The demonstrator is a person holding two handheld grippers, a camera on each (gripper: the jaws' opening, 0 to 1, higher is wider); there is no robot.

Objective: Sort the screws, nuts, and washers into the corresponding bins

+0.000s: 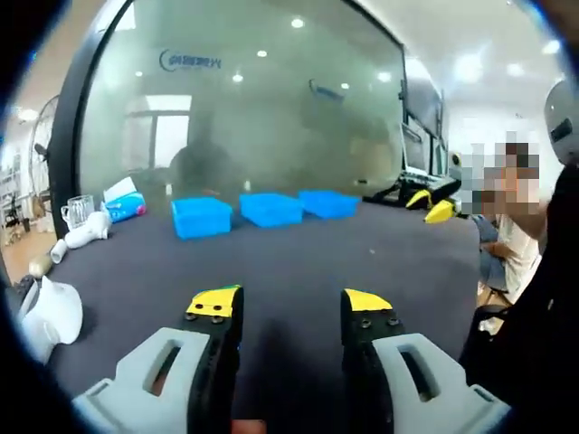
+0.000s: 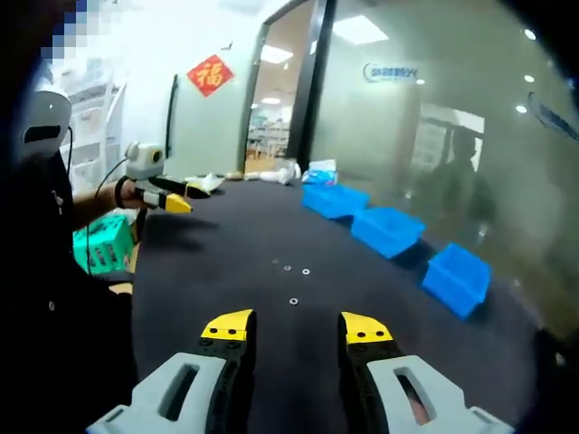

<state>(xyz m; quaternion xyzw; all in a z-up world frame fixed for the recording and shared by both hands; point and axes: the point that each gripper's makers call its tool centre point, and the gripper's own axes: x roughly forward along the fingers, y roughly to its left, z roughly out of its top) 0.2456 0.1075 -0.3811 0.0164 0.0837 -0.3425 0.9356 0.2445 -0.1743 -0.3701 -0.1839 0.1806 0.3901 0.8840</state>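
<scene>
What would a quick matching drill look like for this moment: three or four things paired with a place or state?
Things:
1. blue bins
2. small washers
3. left gripper
4. white jug

Places or states:
a. at the table's edge, left of the left gripper view
b. in a row along the glass wall
c. open, holding nothing
d. loose on the dark tabletop ahead of the right gripper

Pairs: 1-b, 2-d, 3-c, 4-a

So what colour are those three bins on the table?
Blue bins, clearest in the left gripper view.
</scene>
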